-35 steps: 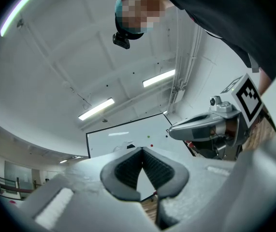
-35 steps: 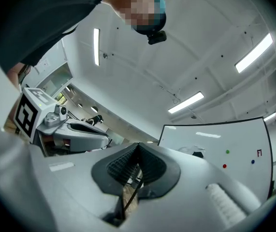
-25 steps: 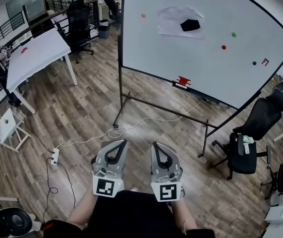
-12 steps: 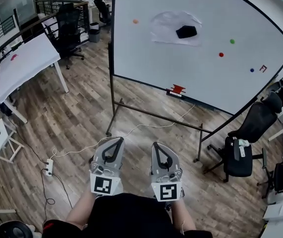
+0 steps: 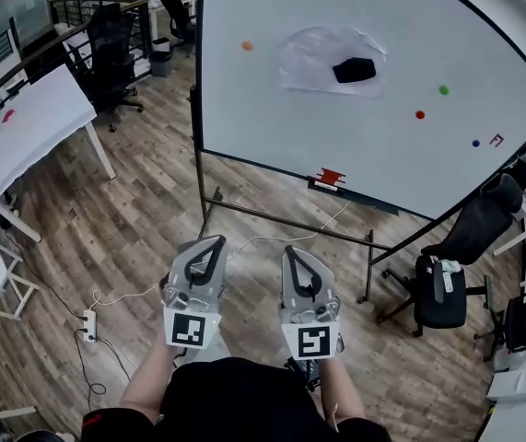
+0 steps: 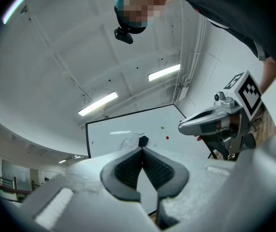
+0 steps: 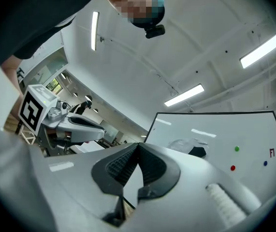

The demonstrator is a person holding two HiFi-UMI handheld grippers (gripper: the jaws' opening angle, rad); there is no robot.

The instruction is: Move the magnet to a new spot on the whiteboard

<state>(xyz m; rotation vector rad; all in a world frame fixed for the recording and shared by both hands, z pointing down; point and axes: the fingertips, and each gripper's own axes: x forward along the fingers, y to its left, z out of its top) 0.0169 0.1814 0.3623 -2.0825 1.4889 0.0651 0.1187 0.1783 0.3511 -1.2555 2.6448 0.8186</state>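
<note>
The whiteboard carries an orange magnet near its upper left, with a green magnet and a red magnet toward its right. Well short of the whiteboard, the left gripper and right gripper are both closed on nothing.

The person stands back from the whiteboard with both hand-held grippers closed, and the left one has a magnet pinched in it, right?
Not quite. The left hand-held gripper is closed but empty: the left gripper view shows its tips meeting with nothing between them. A red magnet sits on the whiteboard. The right hand-held gripper is closed too, away from the board.
</note>
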